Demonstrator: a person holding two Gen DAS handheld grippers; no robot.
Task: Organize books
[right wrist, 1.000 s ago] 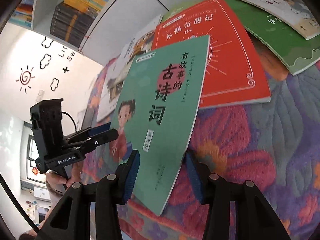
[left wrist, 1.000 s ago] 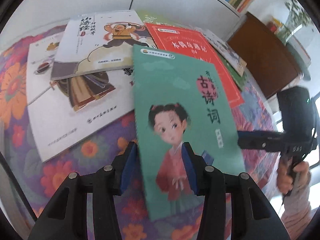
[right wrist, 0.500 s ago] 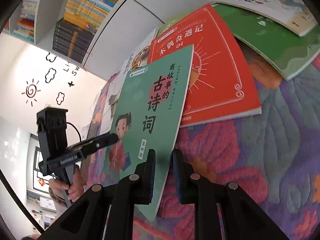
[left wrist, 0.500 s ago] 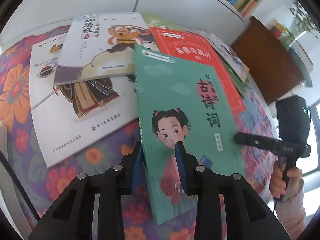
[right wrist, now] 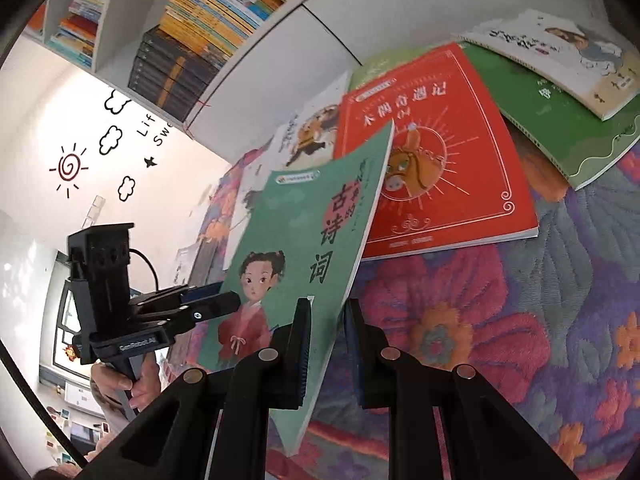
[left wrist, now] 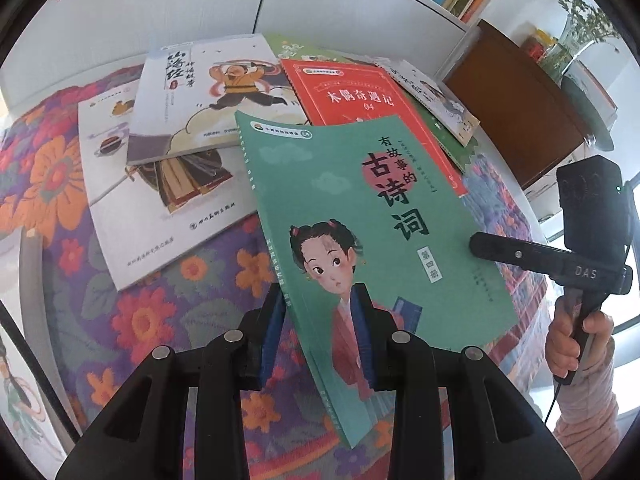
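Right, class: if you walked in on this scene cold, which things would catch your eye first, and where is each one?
First the teal book with a girl on its cover, lifted at a tilt above the flowered cloth, with the left gripper clamped on its near edge and the right gripper on its side edge. Behind it, a bright red book lies flat among overlapping books. A packed bookshelf fills the wall beyond.

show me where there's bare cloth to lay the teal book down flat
The flowered cloth is bare in front of the red book, right of the teal book. A second bare patch lies in front of the big white book. The far side is crowded: the cartoon book, red and green book overlap there.
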